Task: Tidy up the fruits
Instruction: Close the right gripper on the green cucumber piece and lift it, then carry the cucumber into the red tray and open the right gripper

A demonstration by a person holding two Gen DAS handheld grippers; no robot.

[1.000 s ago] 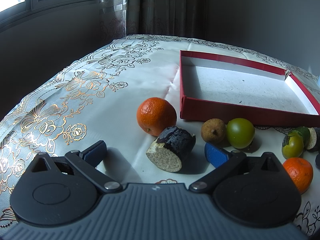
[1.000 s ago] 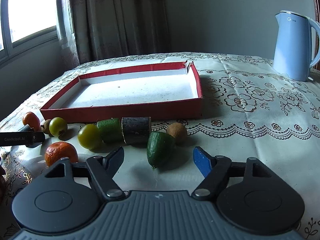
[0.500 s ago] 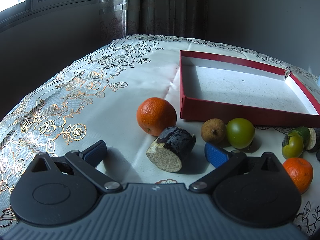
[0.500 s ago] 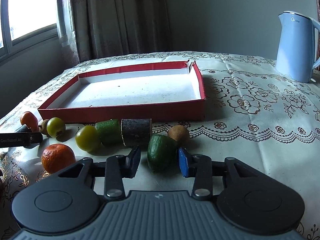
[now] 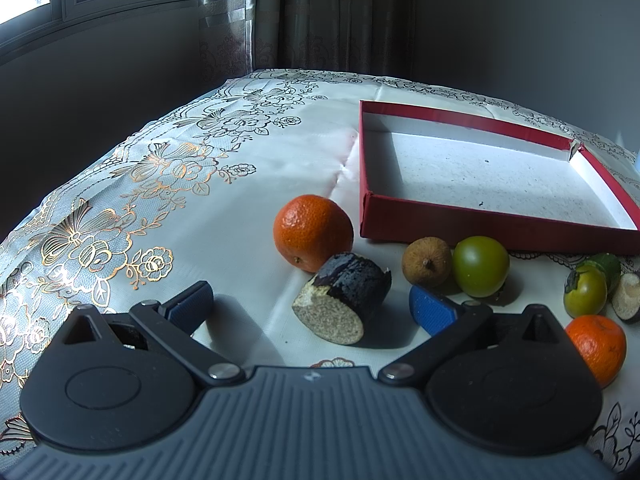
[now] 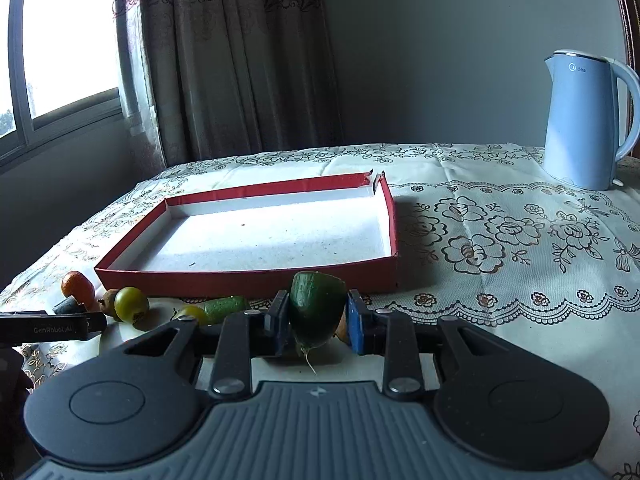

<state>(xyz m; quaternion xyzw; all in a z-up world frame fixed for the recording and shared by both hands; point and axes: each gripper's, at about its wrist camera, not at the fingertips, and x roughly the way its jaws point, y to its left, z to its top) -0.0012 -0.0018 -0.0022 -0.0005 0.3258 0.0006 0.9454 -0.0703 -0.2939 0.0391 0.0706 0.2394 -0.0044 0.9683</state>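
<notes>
My right gripper (image 6: 318,320) is shut on a dark green cucumber piece (image 6: 316,306) and holds it above the cloth, in front of the empty red tray (image 6: 248,280). My left gripper (image 5: 310,306) is open and low over the table, with a dark-skinned cut piece (image 5: 344,302) between its fingers, untouched. An orange (image 5: 312,232), a brown fruit (image 5: 427,261) and a green round fruit (image 5: 480,266) lie just beyond it, before the red tray (image 5: 480,228). Another green fruit (image 5: 585,294) and a second orange (image 5: 598,344) lie to the right.
A pale blue kettle (image 6: 584,120) stands at the back right. The left gripper's side (image 6: 48,328) shows at the left edge of the right wrist view. Fruits (image 6: 130,304) and another green piece (image 6: 226,308) line the tray's front. The table's left edge drops off below a window.
My right gripper moved forward, closed on the cucumber piece and lifted it off the cloth. The left gripper has stayed still.
</notes>
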